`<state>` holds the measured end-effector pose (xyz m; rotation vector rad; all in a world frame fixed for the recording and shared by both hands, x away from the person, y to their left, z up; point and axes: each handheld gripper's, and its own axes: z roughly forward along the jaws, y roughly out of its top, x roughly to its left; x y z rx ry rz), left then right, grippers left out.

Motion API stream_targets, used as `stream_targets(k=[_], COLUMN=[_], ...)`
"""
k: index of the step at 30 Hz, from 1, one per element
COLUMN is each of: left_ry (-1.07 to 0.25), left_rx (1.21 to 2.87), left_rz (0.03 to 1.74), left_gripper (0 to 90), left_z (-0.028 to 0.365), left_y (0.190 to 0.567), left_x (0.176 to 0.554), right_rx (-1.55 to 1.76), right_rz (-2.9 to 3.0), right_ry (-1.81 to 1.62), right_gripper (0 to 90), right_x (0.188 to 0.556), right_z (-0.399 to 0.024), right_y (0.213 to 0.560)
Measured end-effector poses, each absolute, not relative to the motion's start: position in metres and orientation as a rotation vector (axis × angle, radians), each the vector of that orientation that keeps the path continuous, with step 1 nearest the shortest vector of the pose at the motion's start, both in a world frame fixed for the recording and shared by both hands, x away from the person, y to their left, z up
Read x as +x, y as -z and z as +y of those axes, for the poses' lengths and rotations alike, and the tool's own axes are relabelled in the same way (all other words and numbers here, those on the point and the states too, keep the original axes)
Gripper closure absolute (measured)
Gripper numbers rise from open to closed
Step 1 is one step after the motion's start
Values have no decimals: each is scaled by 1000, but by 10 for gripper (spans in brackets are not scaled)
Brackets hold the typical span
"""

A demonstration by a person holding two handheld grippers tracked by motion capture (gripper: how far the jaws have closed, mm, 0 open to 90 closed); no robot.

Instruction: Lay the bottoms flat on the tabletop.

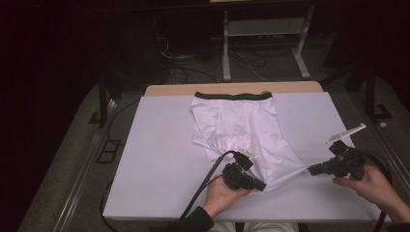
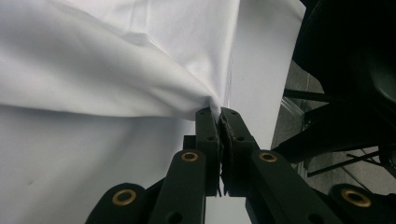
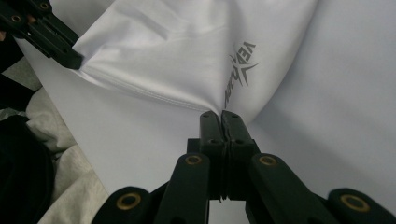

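While both grippers are clamping hem of white shorts (image 1: 241, 133) mid-board, left gripper (image 1: 263, 185), right gripper (image 1: 310, 170), we are stretching leg toward near edge; next, folding toward waistband.

You have a pair of white boxer briefs (image 1: 241, 130) lying on the white surface (image 1: 159, 159), black waistband (image 1: 232, 95) at the far edge. The near right leg is pulled out taut toward you, its hem lifted, a grey logo (image 3: 240, 70) printed near that hem.
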<state>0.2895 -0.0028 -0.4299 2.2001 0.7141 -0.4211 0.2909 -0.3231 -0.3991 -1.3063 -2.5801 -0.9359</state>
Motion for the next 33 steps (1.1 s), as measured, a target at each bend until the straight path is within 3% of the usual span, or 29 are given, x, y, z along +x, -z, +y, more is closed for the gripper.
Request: stream_targets(k=[30,32,33], left_ry=[471,481,488], left_rx=[2234,2243,2245], left_rz=[670,661,660], left_gripper=[863,855,828], left_z=[-17,-17,-16], left_y=[433,434,434], left_x=[273,272,272], right_rx=[-1278,-1274,-1279], right_rz=[-2506,-2480,-2463], right_ry=[914,914,927], right_gripper=[869,837,774], right_x=[263,263,263], right_z=[-345,-345,-346], right_y=[407,408,408])
